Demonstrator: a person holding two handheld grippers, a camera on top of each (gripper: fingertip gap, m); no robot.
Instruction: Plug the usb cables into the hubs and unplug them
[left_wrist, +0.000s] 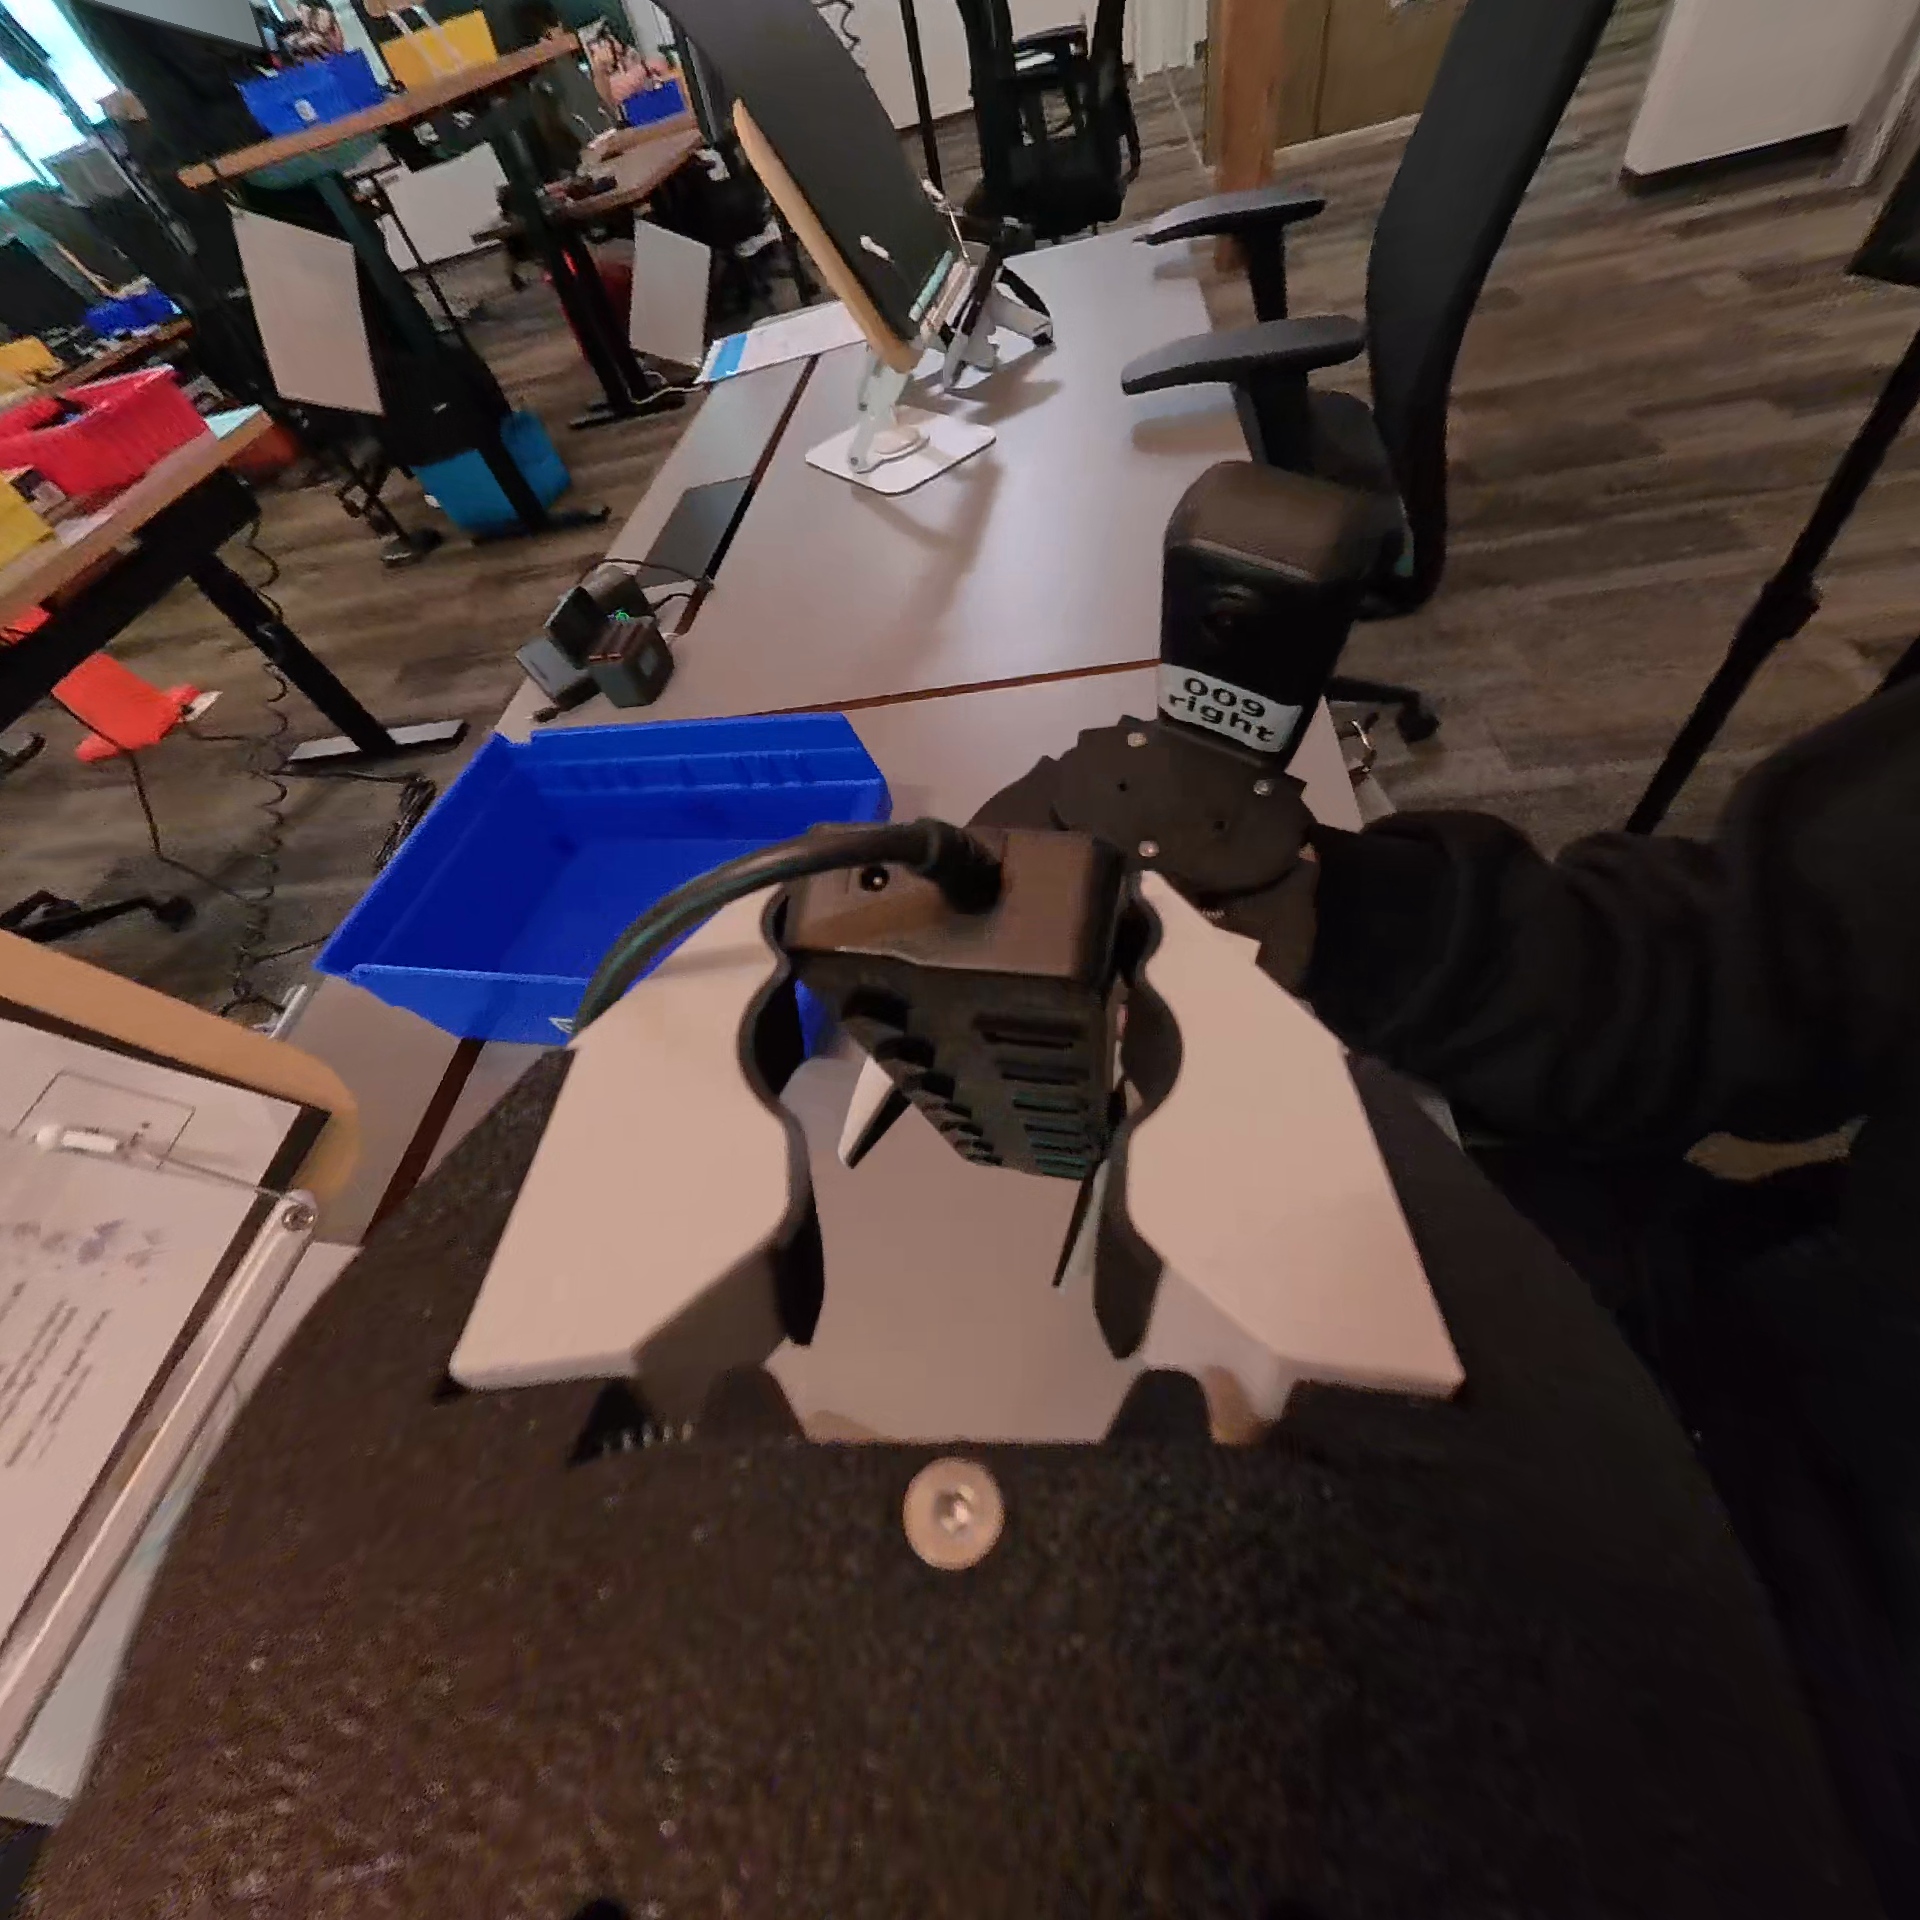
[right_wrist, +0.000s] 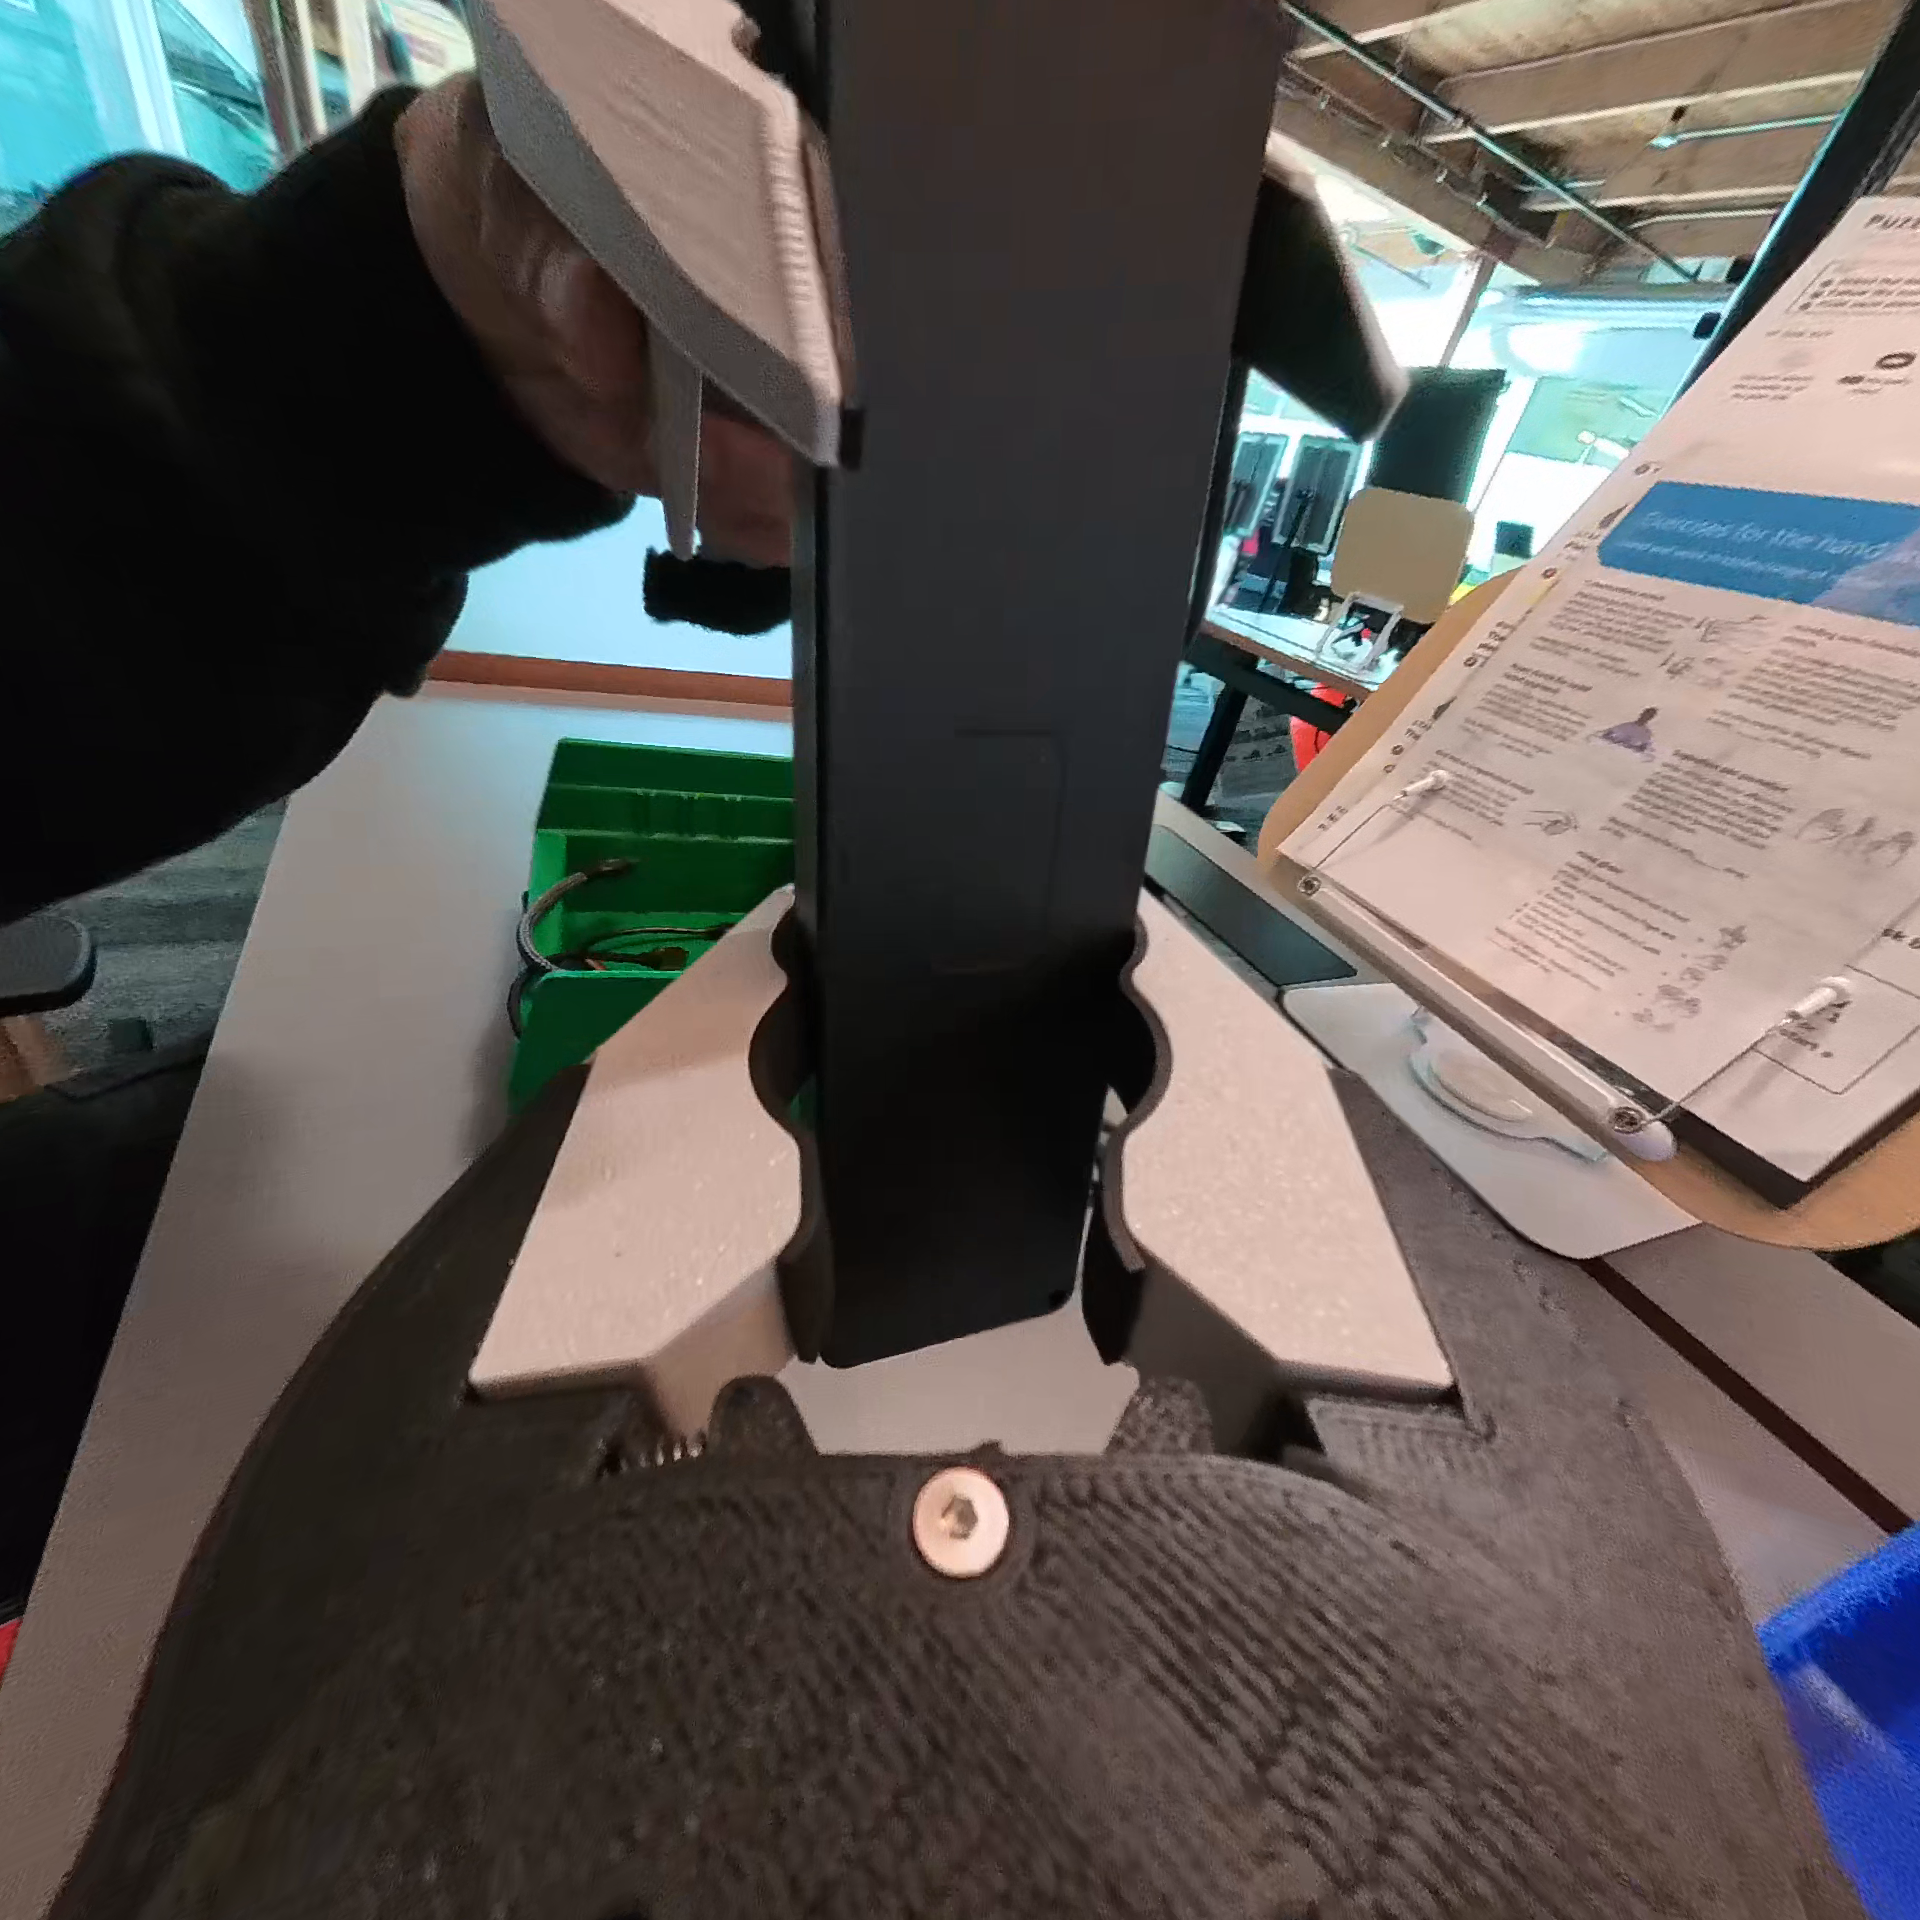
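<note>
A long black USB hub (left_wrist: 987, 1049) with a row of ports along its side is held in the air between both grippers. My left gripper (left_wrist: 956, 935) is shut on the end where a black cable (left_wrist: 717, 894) is plugged in. The right gripper's black body (left_wrist: 1174, 800) shows just beyond it, held by a dark-sleeved arm. In the right wrist view my right gripper (right_wrist: 956, 935) is shut on the hub's (right_wrist: 1018, 520) other end. The left gripper's grey fingers (right_wrist: 675, 208) clamp the hub at the top. Loose cables (right_wrist: 561, 914) lie in a green bin (right_wrist: 665, 821).
A blue bin (left_wrist: 582, 862) stands on the grey table (left_wrist: 935, 582), just left of the hub; its corner shows in the right wrist view (right_wrist: 1849, 1714). A document stand (right_wrist: 1662, 831) is close by. A tablet stand (left_wrist: 862, 239), chargers (left_wrist: 613, 644) and an office chair (left_wrist: 1403, 364) are farther off.
</note>
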